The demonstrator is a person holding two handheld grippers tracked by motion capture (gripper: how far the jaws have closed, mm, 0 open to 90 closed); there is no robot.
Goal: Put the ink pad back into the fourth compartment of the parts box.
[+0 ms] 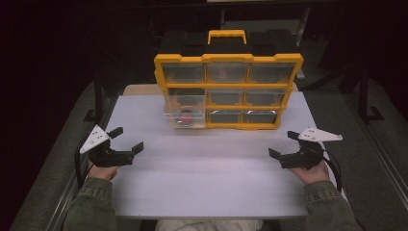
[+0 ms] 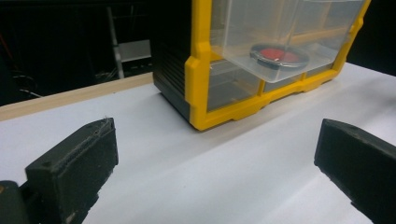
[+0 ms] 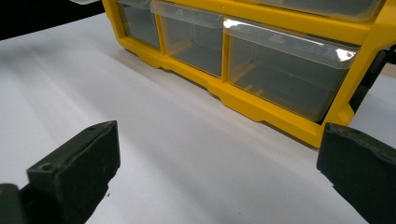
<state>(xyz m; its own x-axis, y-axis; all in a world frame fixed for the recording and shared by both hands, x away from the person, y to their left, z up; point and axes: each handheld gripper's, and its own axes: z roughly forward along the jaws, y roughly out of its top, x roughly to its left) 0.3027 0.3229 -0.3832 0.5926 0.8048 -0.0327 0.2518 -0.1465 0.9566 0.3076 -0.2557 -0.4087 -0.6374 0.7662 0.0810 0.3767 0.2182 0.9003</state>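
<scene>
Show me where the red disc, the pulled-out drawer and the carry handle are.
red disc [image 2: 279, 55], left gripper view, its red centre.
pulled-out drawer [image 1: 174, 118], high view, its clear front wall.
carry handle [image 1: 227, 33], high view, its top bar.

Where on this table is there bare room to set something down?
The white table is bare between the left gripper and right gripper, in front of the yellow organizer. It is crowded only under the pulled-out drawer.

Yellow drawer organizer upright on table, lower-left clear drawer pulled out — red disc inside
</scene>
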